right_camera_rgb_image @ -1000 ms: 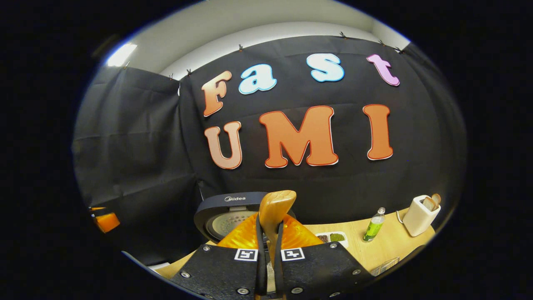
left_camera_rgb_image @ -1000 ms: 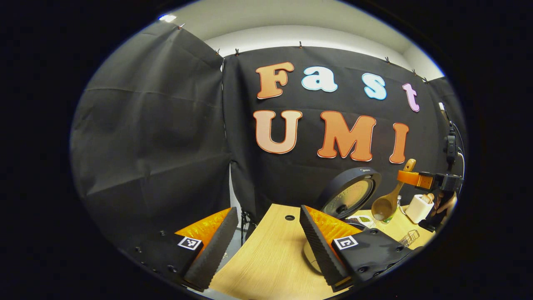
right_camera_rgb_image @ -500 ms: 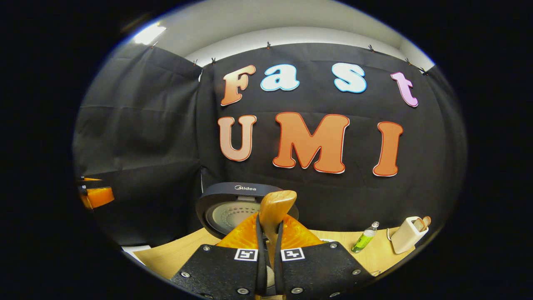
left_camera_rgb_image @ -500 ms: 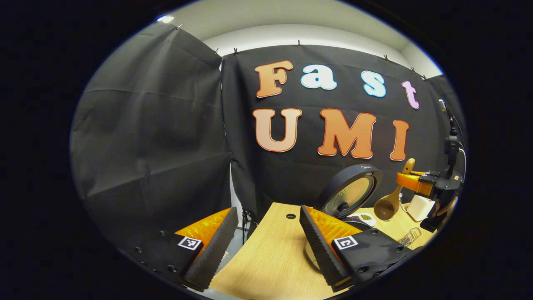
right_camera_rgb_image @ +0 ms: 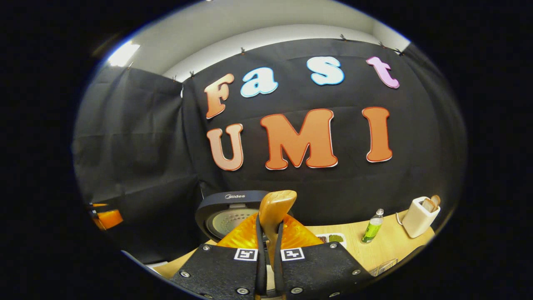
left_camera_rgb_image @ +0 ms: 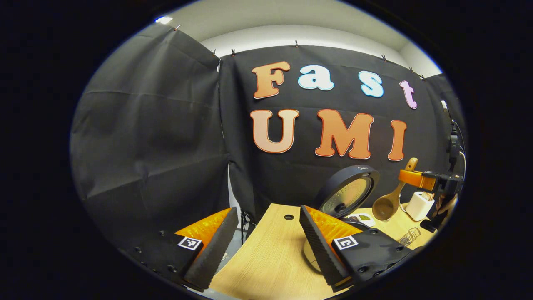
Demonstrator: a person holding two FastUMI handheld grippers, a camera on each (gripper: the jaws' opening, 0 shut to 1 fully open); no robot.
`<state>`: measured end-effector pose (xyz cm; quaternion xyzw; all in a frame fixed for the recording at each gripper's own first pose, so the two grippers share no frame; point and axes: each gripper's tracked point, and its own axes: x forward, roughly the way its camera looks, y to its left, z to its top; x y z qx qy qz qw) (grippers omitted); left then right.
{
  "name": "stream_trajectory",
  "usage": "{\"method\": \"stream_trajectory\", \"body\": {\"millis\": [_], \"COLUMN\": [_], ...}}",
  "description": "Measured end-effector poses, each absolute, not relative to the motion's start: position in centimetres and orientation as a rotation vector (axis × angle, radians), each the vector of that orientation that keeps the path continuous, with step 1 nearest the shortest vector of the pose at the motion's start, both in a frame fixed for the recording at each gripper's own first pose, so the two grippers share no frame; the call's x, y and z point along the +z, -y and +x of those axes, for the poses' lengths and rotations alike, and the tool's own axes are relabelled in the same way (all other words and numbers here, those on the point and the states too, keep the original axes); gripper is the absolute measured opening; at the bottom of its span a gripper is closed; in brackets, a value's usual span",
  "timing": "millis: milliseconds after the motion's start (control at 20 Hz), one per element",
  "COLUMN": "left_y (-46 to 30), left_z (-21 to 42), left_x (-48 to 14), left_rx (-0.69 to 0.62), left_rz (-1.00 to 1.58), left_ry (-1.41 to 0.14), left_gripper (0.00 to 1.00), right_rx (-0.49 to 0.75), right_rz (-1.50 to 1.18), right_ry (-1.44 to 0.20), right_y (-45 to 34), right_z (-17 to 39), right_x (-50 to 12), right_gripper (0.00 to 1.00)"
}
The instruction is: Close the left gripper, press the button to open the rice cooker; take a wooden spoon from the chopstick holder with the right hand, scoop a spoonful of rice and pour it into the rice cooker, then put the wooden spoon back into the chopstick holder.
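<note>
My left gripper (left_camera_rgb_image: 266,243) is parked low over the near left of the surface (left_camera_rgb_image: 272,262), released, jaws spread wide with nothing between them. It only has to keep out of the way.

Further right stands the rice cooker (left_camera_rgb_image: 349,196), lid tipped up and open, toward the far side of the surface. Just right of it, in the left gripper view, hangs the wooden spoon (left_camera_rgb_image: 387,204), bowl down, tilted, handle up. My right gripper (right_camera_rgb_image: 269,246) is clenched on that handle, both fingers pressing it, the handle's end poking up above them in the right gripper view.

I can't tell whether any rice is in the bowl. I reckon this is the carry between the cooker and what's to its right, so I want the wrist steady, no jerks, the bowl level if it's loaded.

Far right sits the chopstick holder (right_camera_rgb_image: 419,216), pale, upright, a green bottle (right_camera_rgb_image: 372,227) beside it. When returning the spoon I'd come down straight over its mouth.
</note>
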<state>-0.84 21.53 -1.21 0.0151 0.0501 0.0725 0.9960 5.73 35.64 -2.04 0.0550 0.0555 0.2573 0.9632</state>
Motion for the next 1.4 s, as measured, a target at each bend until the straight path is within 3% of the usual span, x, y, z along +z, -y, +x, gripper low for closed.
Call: {"method": "stream_trajectory", "body": {"millis": [700,1300,1350,1400], "left_y": [-17.4,-13.1,-13.0,-12.8], "left_z": [1.4,1.1,0.8,0.5], "left_x": [-0.1,1.0,0.9,0.8], "left_rx": [0.093,0.112,0.118,0.126], "left_rz": [0.021,0.044,0.043,0.042], "left_ry": [-0.06,-0.066,-0.069,-0.074], "left_gripper": [0.99,0.98,0.97,0.98], "right_rx": [0.133,0.004,-0.002,-0.004], "right_rz": [0.216,0.216,0.215,0.217], "right_ry": [-0.093,-0.245,-0.265,-0.283], "right_y": [-13.6,-4.9,-4.4,-4.0], "right_z": [7.9,9.4,9.8,10.1], "right_x": [-1.8,-12.8,-14.1,-15.3], "right_gripper": [0.06,0.06,0.11,0.07]}}
